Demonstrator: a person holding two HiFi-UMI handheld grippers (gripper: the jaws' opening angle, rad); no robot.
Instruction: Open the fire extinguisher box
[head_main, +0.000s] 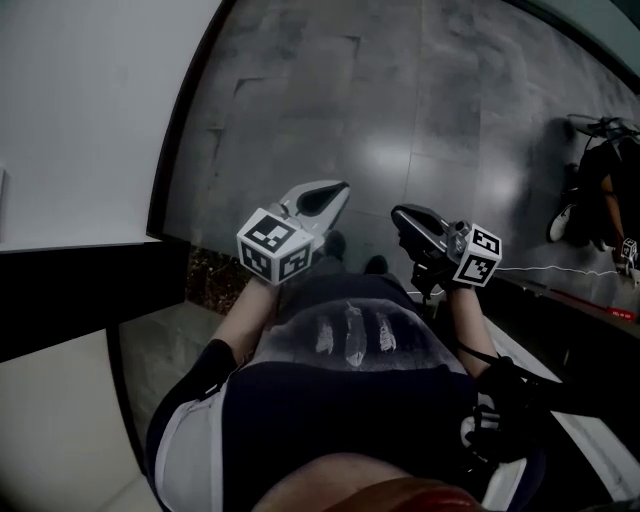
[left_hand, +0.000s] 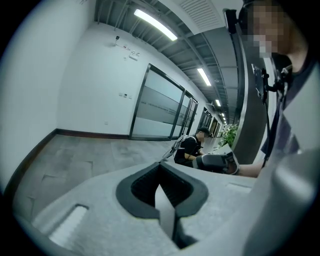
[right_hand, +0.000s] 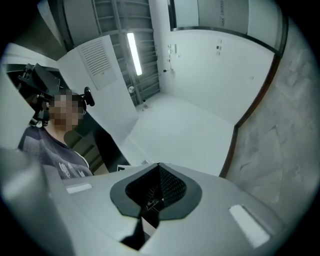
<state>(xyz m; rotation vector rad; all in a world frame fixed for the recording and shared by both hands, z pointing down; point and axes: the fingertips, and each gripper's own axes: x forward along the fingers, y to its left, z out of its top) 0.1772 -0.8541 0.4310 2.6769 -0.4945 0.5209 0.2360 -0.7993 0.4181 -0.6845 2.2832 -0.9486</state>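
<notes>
No fire extinguisher box shows in any view. In the head view both grippers are held close in front of the person's torso, above a grey tiled floor (head_main: 400, 100). My left gripper (head_main: 335, 190) points forward and to the right, its marker cube (head_main: 275, 247) toward the body. My right gripper (head_main: 400, 213) points forward and left, a short way from the left one. In the left gripper view the left gripper (left_hand: 160, 167) has its jaws together with nothing between them. The right gripper (right_hand: 159, 166) is shut and empty too, facing a white wall (right_hand: 200, 115).
A white wall (head_main: 80, 120) with a dark skirting runs along the left. At the far right a person (head_main: 600, 190) crouches on the floor by a white cable (head_main: 540, 270). The left gripper view shows a corridor with glass partitions (left_hand: 160, 107) and a plant (left_hand: 230, 135).
</notes>
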